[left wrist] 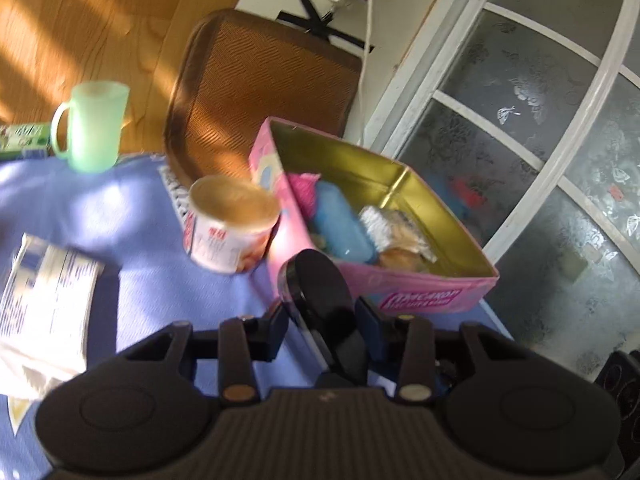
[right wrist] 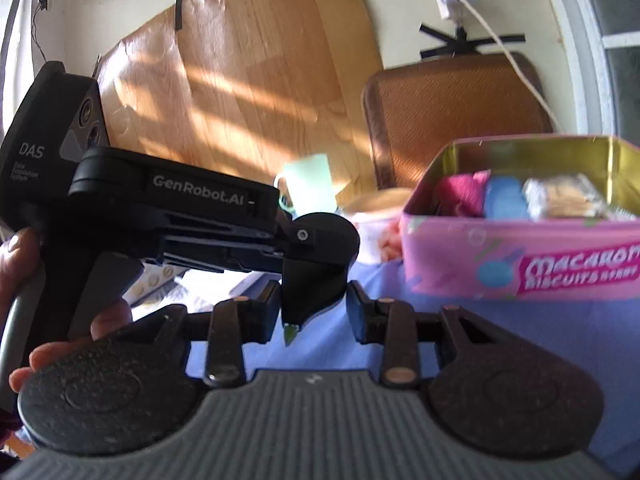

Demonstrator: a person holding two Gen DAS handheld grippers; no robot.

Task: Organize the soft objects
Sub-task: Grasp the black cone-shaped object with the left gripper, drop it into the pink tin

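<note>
My left hand-held gripper point(left wrist: 322, 318) is clamped on a black round-topped object point(left wrist: 316, 280), presumably bound for the pink tin point(left wrist: 420, 296) at 1 o'clock, where soft items point(left wrist: 340, 228) lie; whether my right hand-held gripper point(right wrist: 314, 308) also grips it, I cannot tell.

The left hand-held gripper point(left wrist: 324, 330) is pointing forward and downward, its jaws closing on a black round-topped object point(left wrist: 318, 292) that is standing up between its fingers point(left wrist: 276, 332). In the right wrist view, the person's left hand point(right wrist: 24, 256) is wrapping around this tool's grip, with fingers point(right wrist: 108, 316) curling under the handle. The right hand-held gripper point(right wrist: 314, 314) is aiming nearly level, its jaws standing apart. The left tool's front end is crossing in front of that gap; whether the right pads are touching it cannot be told.
</note>
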